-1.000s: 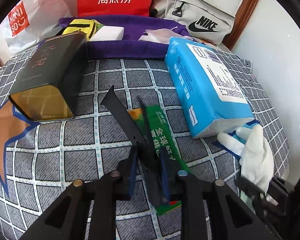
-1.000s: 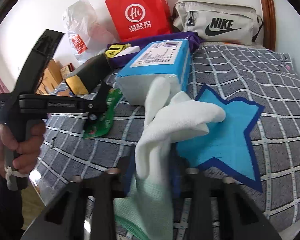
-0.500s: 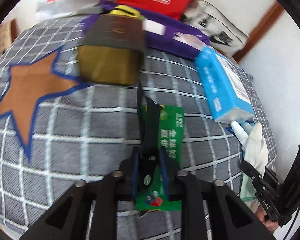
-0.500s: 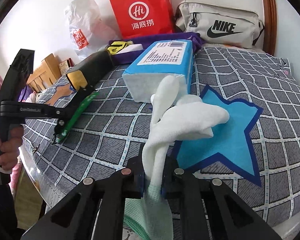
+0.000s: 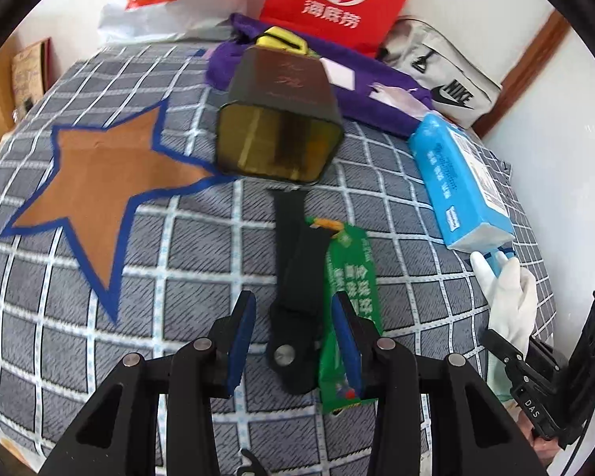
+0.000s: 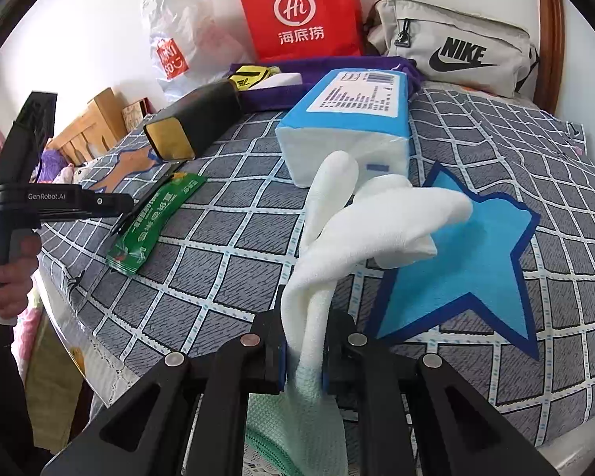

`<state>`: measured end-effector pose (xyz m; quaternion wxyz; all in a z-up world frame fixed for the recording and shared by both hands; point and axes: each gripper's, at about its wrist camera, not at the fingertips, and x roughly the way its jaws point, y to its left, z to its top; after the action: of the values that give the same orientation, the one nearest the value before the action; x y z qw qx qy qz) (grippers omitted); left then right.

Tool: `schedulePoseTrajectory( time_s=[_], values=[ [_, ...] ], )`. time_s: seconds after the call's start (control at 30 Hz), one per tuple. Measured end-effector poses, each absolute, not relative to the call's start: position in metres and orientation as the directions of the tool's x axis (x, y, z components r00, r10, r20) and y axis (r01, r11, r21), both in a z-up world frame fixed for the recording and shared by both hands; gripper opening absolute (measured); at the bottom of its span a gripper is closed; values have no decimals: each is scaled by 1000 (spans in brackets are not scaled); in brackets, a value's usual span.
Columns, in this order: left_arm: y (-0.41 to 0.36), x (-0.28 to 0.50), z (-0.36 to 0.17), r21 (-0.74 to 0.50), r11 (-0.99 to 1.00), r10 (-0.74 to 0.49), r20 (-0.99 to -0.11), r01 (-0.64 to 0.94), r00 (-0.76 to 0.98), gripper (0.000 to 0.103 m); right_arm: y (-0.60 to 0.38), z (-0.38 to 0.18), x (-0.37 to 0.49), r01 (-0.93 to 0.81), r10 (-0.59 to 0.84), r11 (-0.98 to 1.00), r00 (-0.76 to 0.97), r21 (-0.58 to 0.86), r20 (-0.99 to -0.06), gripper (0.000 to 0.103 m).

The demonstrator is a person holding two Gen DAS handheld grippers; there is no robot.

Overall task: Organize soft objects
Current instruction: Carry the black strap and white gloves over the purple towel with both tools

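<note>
The left gripper (image 5: 293, 329) points down at a bed covered with a grey checked sheet (image 5: 178, 246). Its jaws are opening, and the blue pads do not press on anything. Between the jaws lies a flat black strap with a round silver stud (image 5: 295, 281), and it reaches away toward 12 o'clock. A long green foil packet with white writing (image 5: 349, 301) lies just beside the strap at 3 o'clock, partly under it, and the right-hand pad sits over the packet's edge. Past the strap's far tip, at 12 o'clock, lies a dark box with a gold end (image 5: 281, 127). A brown star with a blue edge (image 5: 99, 182) is printed on the sheet at 10 o'clock. The right gripper (image 6: 304, 351) has its jaws nearly closed, squeezing a soft white glove with a pale green cuff (image 6: 349, 238). The cuff hangs down behind the jaws, toward 6 o'clock, and the white fingers stick up toward 12 and 1 o'clock. Beyond the glove, at 12 o'clock, lies a blue pack of white tissues (image 6: 353, 119). A light blue star (image 6: 468, 261) is printed on the sheet at 2 o'clock. A hand (image 6: 8, 265) holds the left gripper's handle at 9 o'clock in the right wrist view.
</note>
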<state>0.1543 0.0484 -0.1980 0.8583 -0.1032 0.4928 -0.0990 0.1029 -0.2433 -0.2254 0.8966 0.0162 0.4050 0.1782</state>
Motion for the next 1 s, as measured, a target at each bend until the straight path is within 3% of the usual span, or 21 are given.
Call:
schedulePoseTrajectory(
  time_s=[0.17, 0.23, 0.3, 1.0],
  values=[
    [29, 168, -203, -199, 973, -229, -840, 113, 492, 36, -243, -227, 104, -306, 332, 936, 608, 173, -721, 13],
    [22, 168, -202, -131, 983, -180, -839, 129, 514, 24, -243, -227, 105, -305, 330, 937, 609, 171, -722, 12],
    [21, 166, -199, -103, 986, -155, -840, 128, 521, 21, -243, -226, 105, -308, 328, 937, 611, 165, -720, 11],
    [64, 163, -158, -185, 981, -182, -798, 54, 574, 21, -243, -161, 107, -387, 390, 909, 665, 153, -637, 9]
  ],
)
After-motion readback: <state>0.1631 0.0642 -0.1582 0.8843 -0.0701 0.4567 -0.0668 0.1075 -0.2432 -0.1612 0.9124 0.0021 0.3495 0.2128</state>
